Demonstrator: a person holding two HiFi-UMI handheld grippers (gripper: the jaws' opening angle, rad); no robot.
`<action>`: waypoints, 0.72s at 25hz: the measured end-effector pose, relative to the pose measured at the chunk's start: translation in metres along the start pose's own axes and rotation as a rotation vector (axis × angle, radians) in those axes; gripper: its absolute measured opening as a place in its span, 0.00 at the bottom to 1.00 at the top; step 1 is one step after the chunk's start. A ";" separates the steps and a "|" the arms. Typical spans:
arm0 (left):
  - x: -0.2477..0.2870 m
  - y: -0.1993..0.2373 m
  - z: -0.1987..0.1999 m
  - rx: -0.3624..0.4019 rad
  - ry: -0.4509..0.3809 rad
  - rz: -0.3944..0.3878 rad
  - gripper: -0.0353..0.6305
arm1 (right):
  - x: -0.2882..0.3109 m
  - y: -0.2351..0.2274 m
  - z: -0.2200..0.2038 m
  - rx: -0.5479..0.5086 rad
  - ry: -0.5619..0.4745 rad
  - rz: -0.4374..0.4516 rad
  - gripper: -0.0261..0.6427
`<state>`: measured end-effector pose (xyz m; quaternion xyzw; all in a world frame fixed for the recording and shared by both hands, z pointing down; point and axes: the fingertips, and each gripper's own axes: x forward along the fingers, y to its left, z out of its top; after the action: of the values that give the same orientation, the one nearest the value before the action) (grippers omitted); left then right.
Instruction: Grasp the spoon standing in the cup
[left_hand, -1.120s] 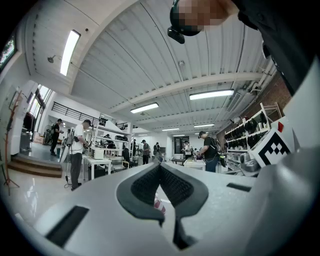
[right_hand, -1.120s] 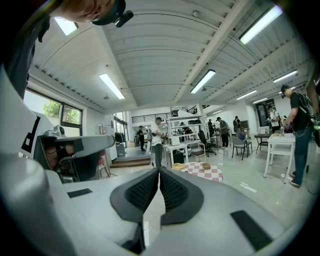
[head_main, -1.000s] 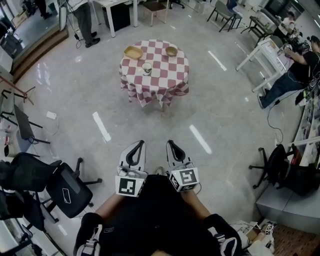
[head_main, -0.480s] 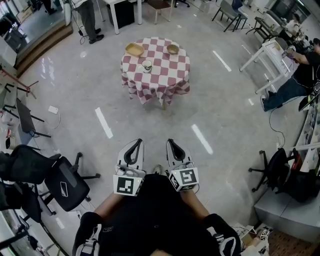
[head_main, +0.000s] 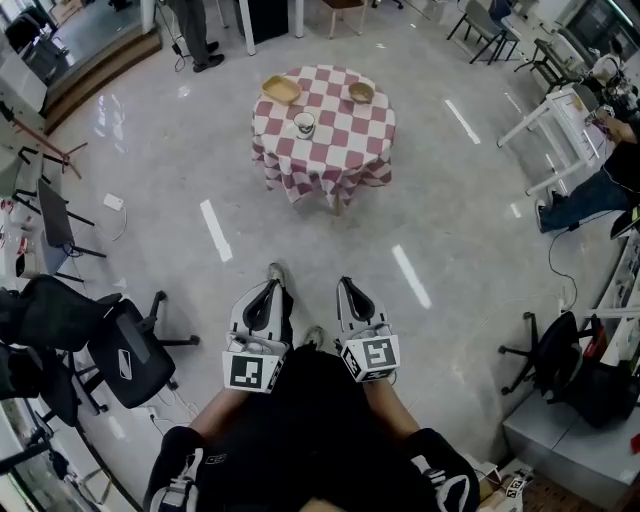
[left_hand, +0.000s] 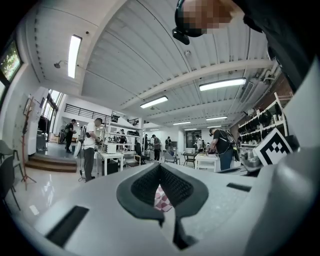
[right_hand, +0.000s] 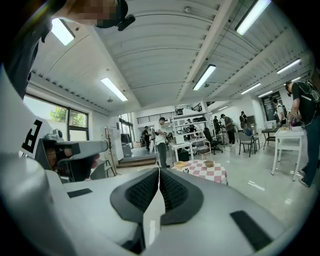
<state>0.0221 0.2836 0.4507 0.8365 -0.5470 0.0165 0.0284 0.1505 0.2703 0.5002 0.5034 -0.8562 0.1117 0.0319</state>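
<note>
Distance governs the coming move: the cup holding the spoon stands on the checked table at the upper centre of the head view, well apart from both grippers at lower centre and almost straight ahead of them. It seems marginally closer to the left gripper than to the right gripper. Both have their jaws together on nothing. The spoon shows too small to tell which way it leans.
</note>
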 end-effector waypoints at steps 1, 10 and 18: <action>0.009 0.004 -0.002 -0.005 0.006 0.000 0.07 | 0.007 -0.004 -0.001 -0.001 0.007 -0.001 0.08; 0.114 0.073 0.006 -0.044 -0.023 -0.013 0.07 | 0.110 -0.035 0.026 -0.046 0.035 -0.010 0.08; 0.199 0.148 0.019 -0.044 0.029 -0.060 0.07 | 0.233 -0.052 0.057 -0.105 0.059 -0.028 0.08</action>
<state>-0.0341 0.0416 0.4477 0.8514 -0.5213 0.0158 0.0549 0.0845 0.0341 0.4915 0.5095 -0.8524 0.0810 0.0848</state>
